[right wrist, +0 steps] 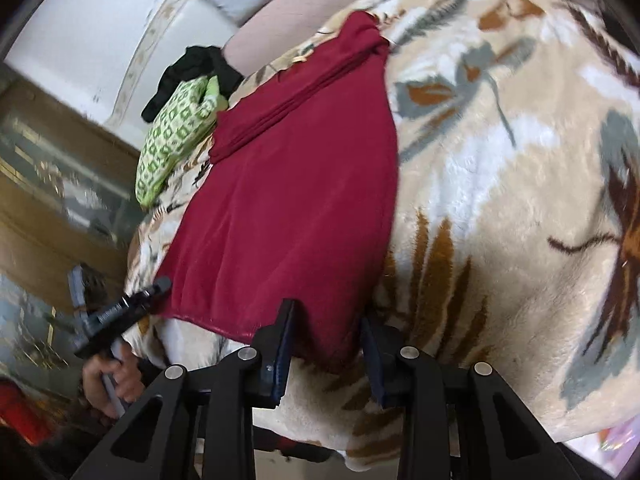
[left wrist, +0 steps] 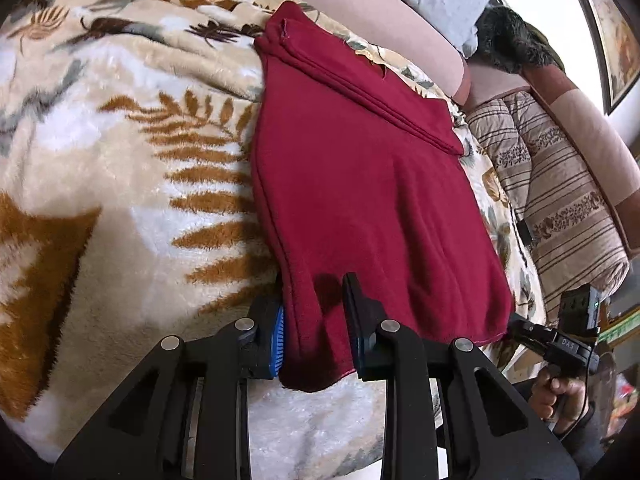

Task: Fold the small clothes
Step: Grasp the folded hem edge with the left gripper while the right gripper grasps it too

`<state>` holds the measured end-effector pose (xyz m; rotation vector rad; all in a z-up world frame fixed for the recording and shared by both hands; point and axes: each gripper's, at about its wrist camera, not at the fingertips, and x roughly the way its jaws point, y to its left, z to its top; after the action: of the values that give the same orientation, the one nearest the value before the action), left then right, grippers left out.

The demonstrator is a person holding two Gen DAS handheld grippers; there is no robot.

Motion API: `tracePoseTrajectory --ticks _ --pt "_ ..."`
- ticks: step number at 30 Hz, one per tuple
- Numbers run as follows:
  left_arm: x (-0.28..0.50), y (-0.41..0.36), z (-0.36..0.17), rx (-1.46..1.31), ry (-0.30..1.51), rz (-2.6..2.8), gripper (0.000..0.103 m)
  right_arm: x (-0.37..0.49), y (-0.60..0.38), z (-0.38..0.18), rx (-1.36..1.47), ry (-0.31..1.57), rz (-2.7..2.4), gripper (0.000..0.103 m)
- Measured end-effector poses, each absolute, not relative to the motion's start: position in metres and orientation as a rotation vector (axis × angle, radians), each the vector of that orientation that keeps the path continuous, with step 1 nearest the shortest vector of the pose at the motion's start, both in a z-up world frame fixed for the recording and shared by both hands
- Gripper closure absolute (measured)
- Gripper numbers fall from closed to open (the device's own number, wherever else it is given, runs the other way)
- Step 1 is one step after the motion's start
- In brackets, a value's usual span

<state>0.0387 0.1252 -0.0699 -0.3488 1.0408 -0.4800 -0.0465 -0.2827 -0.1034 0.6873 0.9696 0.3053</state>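
Note:
A dark red garment (left wrist: 360, 184) lies flat on a plush leaf-patterned blanket (left wrist: 100, 160), its far end folded into a narrow band. My left gripper (left wrist: 316, 328) is shut on the garment's near left corner, with the cloth bunched between the blue pad and the other finger. In the right wrist view the same garment (right wrist: 296, 200) stretches away from me. My right gripper (right wrist: 326, 344) is shut on its near right corner, the hem gathered between the fingers. Each view shows the other hand (left wrist: 556, 396) (right wrist: 108, 380) holding its gripper at the opposite corner.
A green-and-white patterned cloth (right wrist: 168, 144) and a black cloth (right wrist: 192, 68) lie beyond the garment's far left. A striped quilt (left wrist: 560, 200) is bunched at the blanket's right side. The blanket (right wrist: 500, 180) spreads wide to the right of the garment.

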Motion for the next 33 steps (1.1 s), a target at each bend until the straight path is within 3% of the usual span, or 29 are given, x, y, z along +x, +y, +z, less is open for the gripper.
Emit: tracePoseTrajectory --ticks 4,6,7,9,25,33 --pt "0.038 0.124 -0.070 -0.376 1.026 -0.483 0.072 -0.046 -0.289 -0.107 0.769 0.977 0.312 0.072" --pt "0.037 0.122 -0.068 -0.359 1.021 -0.474 0.072 -0.048 -0.286 -0.098 0.695 0.967 0.280 0.085" --pt "0.036 0.120 -0.064 -0.335 1.015 -0.467 0.073 -0.049 -0.284 -0.090 0.654 0.950 0.276 0.096" --pt "0.034 0.116 -0.054 -0.284 0.980 -0.437 0.097 -0.049 -0.278 -0.074 0.607 0.891 0.289 0.096" --pt "0.114 0.131 0.030 -0.558 0.827 -0.256 0.097 0.012 -0.282 0.012 0.480 0.657 0.142 0.097" --pt "0.189 0.115 0.028 -0.601 0.787 -0.183 0.097 0.086 -0.278 0.027 0.390 0.624 0.052 0.097"
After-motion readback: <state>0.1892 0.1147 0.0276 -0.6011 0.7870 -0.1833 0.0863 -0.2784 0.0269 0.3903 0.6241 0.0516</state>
